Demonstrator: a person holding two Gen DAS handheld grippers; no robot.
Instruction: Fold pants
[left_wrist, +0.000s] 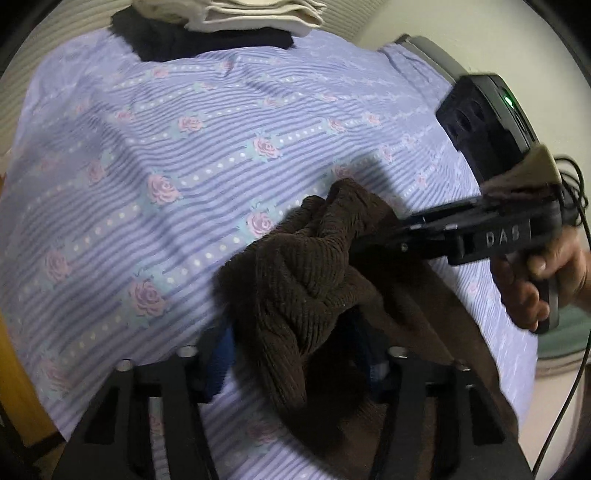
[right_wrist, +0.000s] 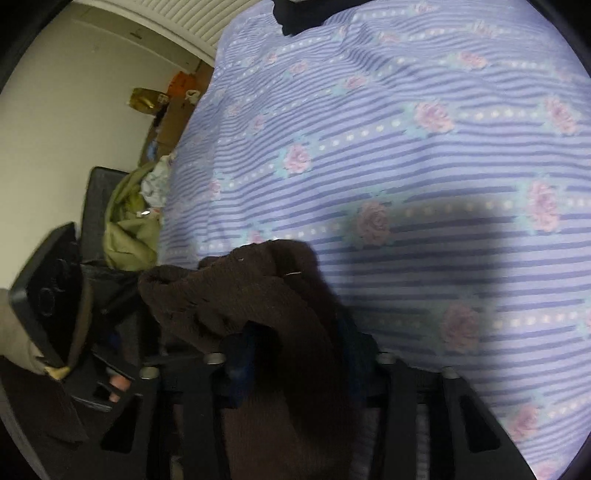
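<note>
Brown corduroy pants (left_wrist: 303, 280) lie bunched on a lilac striped bedsheet with pink roses (left_wrist: 166, 166). In the left wrist view my left gripper (left_wrist: 295, 369) sits at the bottom, and the fabric fills the gap between its blue pads, which press on it. My right gripper (left_wrist: 364, 236) comes in from the right, held by a hand (left_wrist: 535, 284), with its tips pinched into the same bunch. In the right wrist view the pants (right_wrist: 258, 295) drape over and between the right gripper (right_wrist: 299, 354), hiding most of its pads. The left gripper (right_wrist: 144, 291) holds the cloth's left edge.
A folded cream stack (left_wrist: 251, 14) and a dark garment (left_wrist: 166, 40) lie at the bed's far end. Beside the bed (right_wrist: 406, 147) are an olive-green garment (right_wrist: 129, 229) on a black seat, cardboard clutter and a pale wall. A black cable (left_wrist: 576, 350) trails from the right gripper.
</note>
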